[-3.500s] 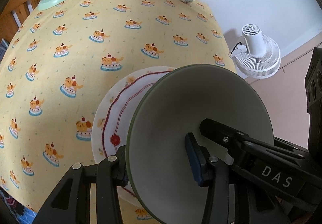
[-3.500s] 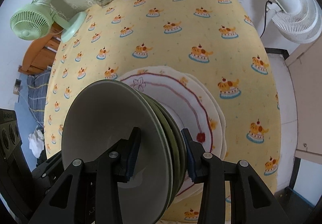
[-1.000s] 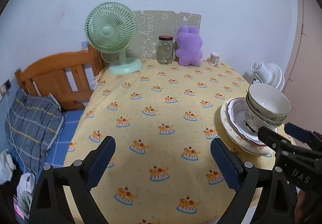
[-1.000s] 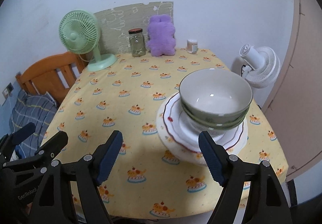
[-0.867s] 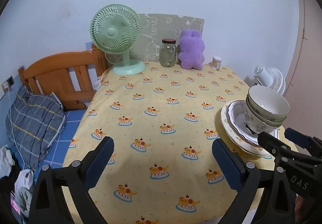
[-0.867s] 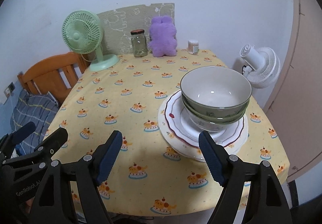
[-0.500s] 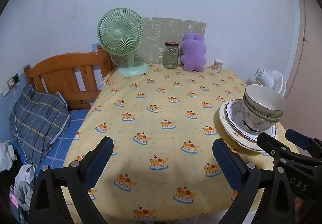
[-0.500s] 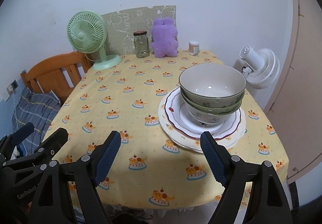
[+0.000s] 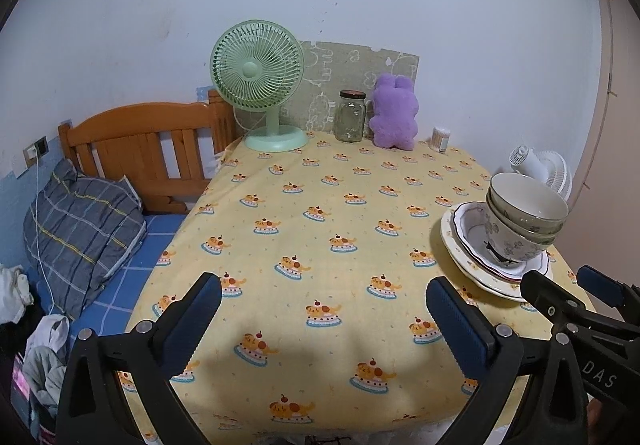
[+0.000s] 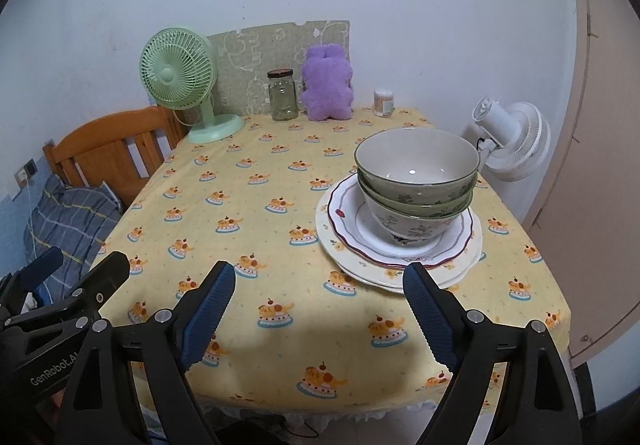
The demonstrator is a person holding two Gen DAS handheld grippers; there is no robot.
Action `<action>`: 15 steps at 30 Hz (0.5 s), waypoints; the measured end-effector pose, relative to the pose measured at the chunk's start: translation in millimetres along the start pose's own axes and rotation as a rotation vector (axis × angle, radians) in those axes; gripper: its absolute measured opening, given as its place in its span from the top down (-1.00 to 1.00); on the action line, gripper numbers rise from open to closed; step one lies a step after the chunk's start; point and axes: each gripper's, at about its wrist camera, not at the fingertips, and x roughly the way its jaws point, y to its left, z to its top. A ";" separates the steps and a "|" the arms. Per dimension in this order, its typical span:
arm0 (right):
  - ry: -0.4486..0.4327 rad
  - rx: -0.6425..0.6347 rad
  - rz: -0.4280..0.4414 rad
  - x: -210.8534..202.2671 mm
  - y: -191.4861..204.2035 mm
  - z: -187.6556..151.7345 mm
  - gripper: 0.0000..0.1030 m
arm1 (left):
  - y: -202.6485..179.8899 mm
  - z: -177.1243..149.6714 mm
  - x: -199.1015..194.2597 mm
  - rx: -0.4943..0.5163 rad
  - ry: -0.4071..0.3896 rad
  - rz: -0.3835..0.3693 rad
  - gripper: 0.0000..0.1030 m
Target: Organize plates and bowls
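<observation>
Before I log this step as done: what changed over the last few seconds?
Both grippers let go of the bowls and pulled back from the table; the left gripper and right gripper now hang open and empty. The bowls sit nested upright on the stacked plates. Green fan, jar and purple plush stayed put.

The stacked bowls (image 10: 416,181) hide the centre of the plates (image 10: 400,245) beneath them from you; you cannot count the plates with certainty. The small container (image 10: 384,103) at the table's far edge is too small for you to identify.
</observation>
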 end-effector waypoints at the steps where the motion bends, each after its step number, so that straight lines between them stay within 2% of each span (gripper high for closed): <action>1: 0.001 0.003 -0.001 -1.0 -0.4 -0.8 -0.72 | -0.9 -0.4 -1.4 0.004 -0.003 -0.003 -1.00; 15: 0.000 0.020 -0.010 -7.7 -4.2 -2.7 -0.75 | -4.1 -2.6 -10.6 0.019 -0.019 -0.011 -1.00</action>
